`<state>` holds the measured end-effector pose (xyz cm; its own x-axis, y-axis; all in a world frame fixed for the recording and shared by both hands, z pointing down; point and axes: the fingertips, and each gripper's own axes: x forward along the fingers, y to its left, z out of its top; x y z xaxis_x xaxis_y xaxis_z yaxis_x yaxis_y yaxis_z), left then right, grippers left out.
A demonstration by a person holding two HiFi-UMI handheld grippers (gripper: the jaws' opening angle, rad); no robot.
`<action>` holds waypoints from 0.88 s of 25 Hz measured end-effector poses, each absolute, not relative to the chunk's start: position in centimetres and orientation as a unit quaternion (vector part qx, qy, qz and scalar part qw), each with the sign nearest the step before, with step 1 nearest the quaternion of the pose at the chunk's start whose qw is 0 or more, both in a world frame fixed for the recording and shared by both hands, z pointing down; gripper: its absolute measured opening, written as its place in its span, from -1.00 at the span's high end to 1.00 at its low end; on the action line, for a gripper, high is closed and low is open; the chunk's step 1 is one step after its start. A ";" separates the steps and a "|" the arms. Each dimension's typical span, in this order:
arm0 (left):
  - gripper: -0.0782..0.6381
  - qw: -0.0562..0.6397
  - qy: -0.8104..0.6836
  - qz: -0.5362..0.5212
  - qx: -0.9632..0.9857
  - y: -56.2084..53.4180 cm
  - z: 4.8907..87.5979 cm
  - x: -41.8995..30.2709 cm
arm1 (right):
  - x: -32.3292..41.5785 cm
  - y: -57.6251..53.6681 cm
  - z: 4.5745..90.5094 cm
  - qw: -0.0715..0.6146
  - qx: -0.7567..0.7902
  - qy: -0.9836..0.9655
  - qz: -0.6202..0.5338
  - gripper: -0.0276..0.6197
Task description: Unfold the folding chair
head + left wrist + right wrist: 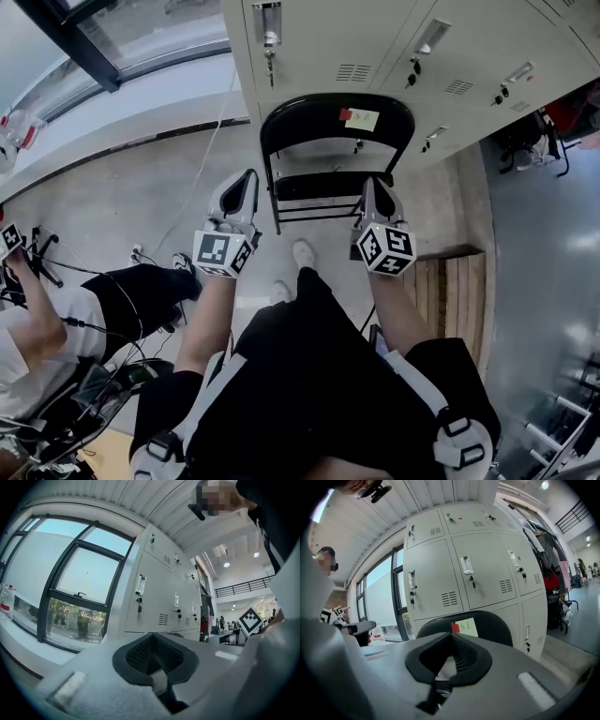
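The grey lockers [375, 37] have every door shut, hiding their contents, with keys [270, 64] hanging in some locks; the black folding chair [336, 155] stands on the floor [141, 197] against them, just ahead of both claws. The left claw [247, 186] and right claw [374, 193] are each pinched shut on nothing, clear of the chair. The right gripper view shows the chair's backrest [494, 627] and its pale note [466, 626], whereas the left gripper view shows only lockers and a window [70, 588].
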<state>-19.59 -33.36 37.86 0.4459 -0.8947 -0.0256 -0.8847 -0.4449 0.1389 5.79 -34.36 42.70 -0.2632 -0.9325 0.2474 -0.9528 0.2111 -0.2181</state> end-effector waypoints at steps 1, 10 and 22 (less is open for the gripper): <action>0.77 0.059 -0.527 -0.045 0.847 -33.7 38.2 -19.7 | 5.7 -34.8 43.2 0.033 0.604 -0.777 0.172 0.90; 0.77 0.066 -0.521 -0.008 0.851 -39.2 40.8 -19.8 | 5.2 -39.0 46.0 0.052 0.598 -0.773 0.205 0.90; 0.26 0.096 -0.466 0.122 0.871 -48.6 47.1 -17.2 | 5.8 -40.1 49.4 0.058 0.587 -0.760 0.274 0.90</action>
<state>-17.21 -48.61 47.10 0.5353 -0.7885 0.3028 -0.8355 -0.5469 0.0530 5.80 -40.07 49.37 -0.3038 -0.8604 0.4091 -0.9235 0.1603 -0.3485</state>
